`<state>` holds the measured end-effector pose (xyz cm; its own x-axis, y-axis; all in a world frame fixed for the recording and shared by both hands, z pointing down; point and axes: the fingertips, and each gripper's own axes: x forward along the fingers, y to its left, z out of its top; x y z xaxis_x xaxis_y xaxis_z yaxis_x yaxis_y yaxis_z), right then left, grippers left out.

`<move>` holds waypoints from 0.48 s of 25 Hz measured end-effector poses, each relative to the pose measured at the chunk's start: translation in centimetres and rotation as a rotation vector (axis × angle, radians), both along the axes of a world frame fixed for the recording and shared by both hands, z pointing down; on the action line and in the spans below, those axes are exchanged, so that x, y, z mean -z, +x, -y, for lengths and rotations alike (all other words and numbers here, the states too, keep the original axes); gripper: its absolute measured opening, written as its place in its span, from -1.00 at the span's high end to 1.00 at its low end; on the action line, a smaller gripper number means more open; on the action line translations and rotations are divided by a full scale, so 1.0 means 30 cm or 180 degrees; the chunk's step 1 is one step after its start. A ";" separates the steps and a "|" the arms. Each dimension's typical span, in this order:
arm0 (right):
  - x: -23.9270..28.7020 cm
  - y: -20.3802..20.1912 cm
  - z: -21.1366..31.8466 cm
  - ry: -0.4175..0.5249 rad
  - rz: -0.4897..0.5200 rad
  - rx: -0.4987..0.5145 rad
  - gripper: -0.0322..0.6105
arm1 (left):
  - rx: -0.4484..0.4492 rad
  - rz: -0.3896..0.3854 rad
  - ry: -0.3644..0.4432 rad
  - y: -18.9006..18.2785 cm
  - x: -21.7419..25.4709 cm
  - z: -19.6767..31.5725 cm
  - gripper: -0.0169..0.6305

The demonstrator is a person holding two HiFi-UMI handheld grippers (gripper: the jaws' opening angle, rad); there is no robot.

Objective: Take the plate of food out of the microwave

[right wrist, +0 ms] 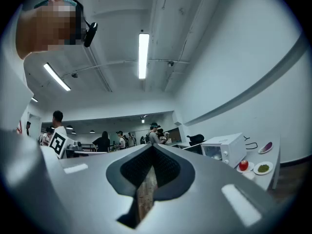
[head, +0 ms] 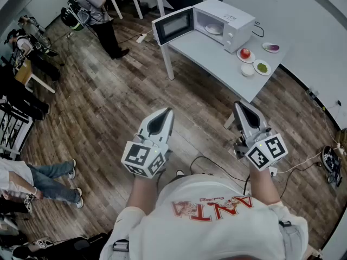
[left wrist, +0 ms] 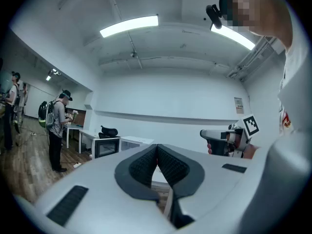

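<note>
The white microwave (head: pixel 225 21) stands on a white table (head: pixel 214 58) far ahead, its dark door (head: pixel 173 26) swung open to the left. Inside it lies a white plate of food (head: pixel 213 29). Both grippers are held low over the wooden floor, well short of the table. My left gripper (head: pixel 168 112) is shut with nothing in it, its pads meeting at the tips (left wrist: pixel 157 146). My right gripper (head: pixel 239 105) is shut and empty too (right wrist: pixel 152 148). The right gripper view shows the microwave (right wrist: pixel 224 149) small at the right.
Right of the microwave on the table are a plate with a red fruit (head: pixel 245 53), a plate of green food (head: pixel 262 67), a small white bowl (head: pixel 248 70) and a purple dish (head: pixel 270 47). People stand at the left (head: pixel 100 12). Cables run across the floor (head: pixel 211 164).
</note>
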<state>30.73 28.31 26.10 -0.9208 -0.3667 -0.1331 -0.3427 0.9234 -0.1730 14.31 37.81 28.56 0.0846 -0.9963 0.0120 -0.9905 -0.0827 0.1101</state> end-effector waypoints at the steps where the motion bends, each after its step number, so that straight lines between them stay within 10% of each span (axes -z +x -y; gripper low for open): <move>1: 0.002 -0.002 -0.003 0.0003 -0.0002 0.0006 0.90 | 0.0001 0.0000 -0.0002 0.000 0.001 -0.003 0.92; 12: 0.000 -0.034 -0.017 0.0008 -0.0029 0.0065 0.90 | 0.0023 -0.0015 -0.0007 -0.022 -0.001 -0.018 0.92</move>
<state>29.70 28.80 26.09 -0.9292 -0.3476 -0.1255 -0.3255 0.9306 -0.1677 13.67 38.34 28.58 0.0775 -0.9969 0.0138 -0.9905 -0.0754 0.1150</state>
